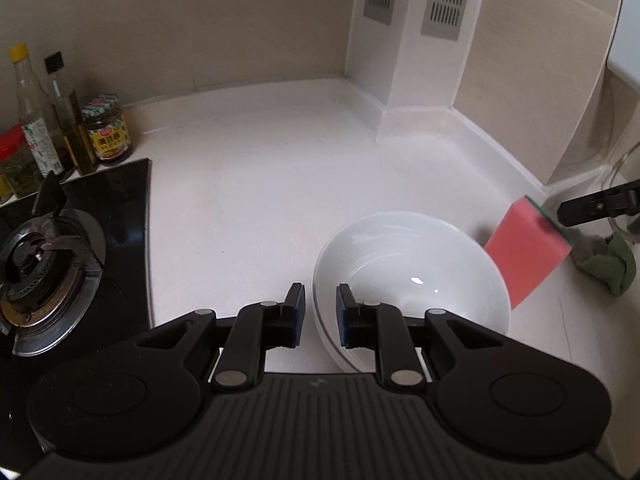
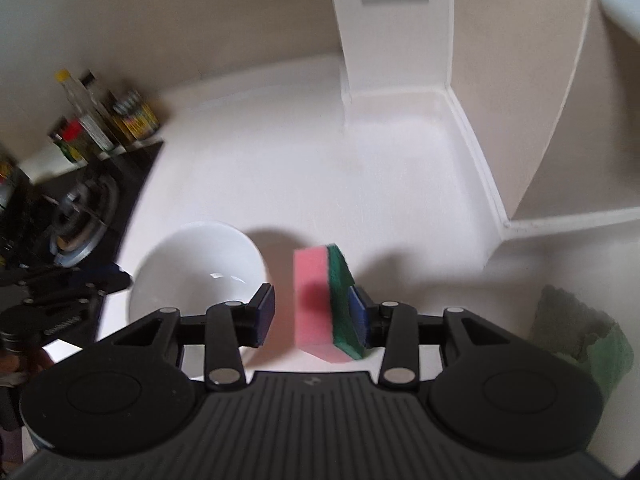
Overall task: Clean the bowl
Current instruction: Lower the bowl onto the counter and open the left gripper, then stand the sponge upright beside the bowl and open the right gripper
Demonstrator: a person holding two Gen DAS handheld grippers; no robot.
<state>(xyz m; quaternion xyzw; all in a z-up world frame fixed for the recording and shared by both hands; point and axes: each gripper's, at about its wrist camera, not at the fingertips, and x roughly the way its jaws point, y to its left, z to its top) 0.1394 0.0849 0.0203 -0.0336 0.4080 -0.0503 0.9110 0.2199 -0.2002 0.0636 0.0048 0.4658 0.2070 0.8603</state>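
A white bowl sits on the white counter; it also shows in the right wrist view. My left gripper straddles the bowl's near left rim, one pad outside and one inside, with a small gap on each side. A pink sponge with a green scrub side stands on edge between the fingers of my right gripper. The green side rests against the right pad; the left pad stands apart from the pink face. The sponge is just right of the bowl.
A black gas hob with a burner lies to the left. Bottles and a jar stand at the back left by the wall. A crumpled green cloth lies at the right. A wall column with vents stands behind.
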